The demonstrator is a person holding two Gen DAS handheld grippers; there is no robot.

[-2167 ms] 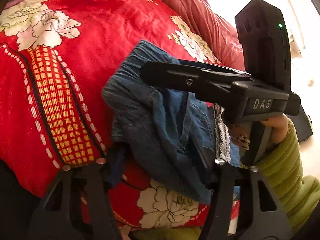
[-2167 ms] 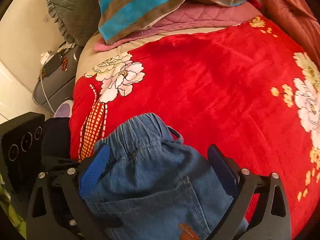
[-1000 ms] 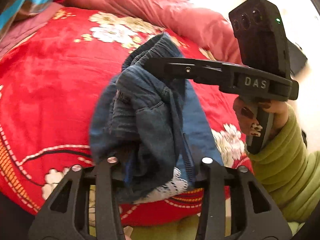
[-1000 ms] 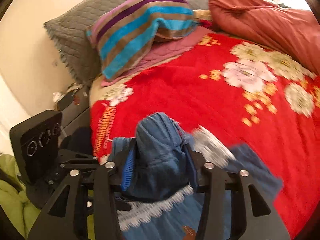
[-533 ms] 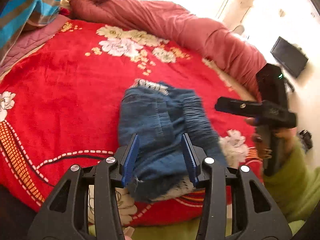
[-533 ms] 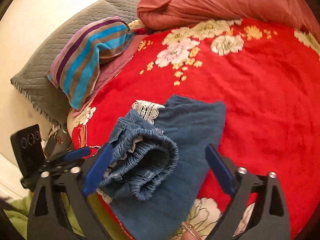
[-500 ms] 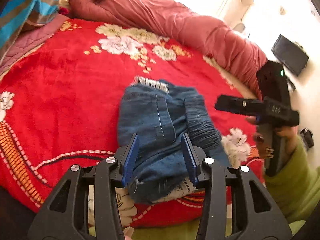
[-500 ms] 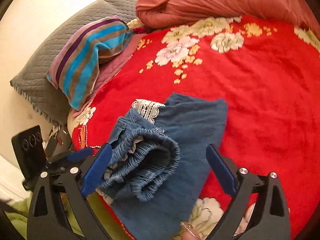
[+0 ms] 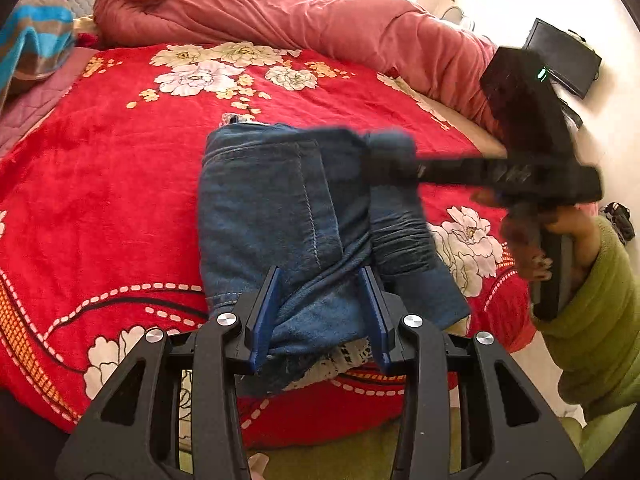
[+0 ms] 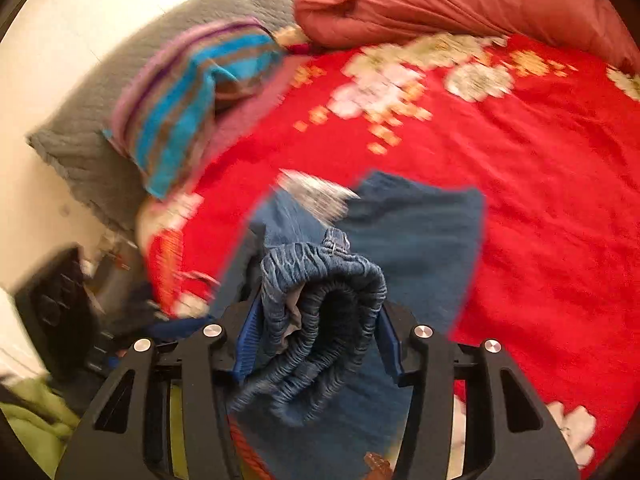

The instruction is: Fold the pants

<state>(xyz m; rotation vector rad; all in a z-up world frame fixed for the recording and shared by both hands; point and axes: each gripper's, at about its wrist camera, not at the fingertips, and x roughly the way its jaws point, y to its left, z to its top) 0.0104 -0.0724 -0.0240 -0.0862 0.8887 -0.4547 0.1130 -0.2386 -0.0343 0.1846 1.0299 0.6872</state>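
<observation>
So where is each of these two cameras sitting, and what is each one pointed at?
Left wrist view: rides on the left gripper, looking down its fingers over the folded jeans on the red blanket; the right gripper and a green sleeve also show.
Right wrist view: rides on the right gripper, facing the elastic waistband it clamps, with pillows beyond.
Shared: jeans, blanket, pink quilt.

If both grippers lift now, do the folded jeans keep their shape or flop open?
Likely flop: the jeans are soft denim, and the layers bunch and crease between the left gripper pads. The rolled elastic waistband in the right gripper looks springy and may unroll. Probably not slippery.
</observation>
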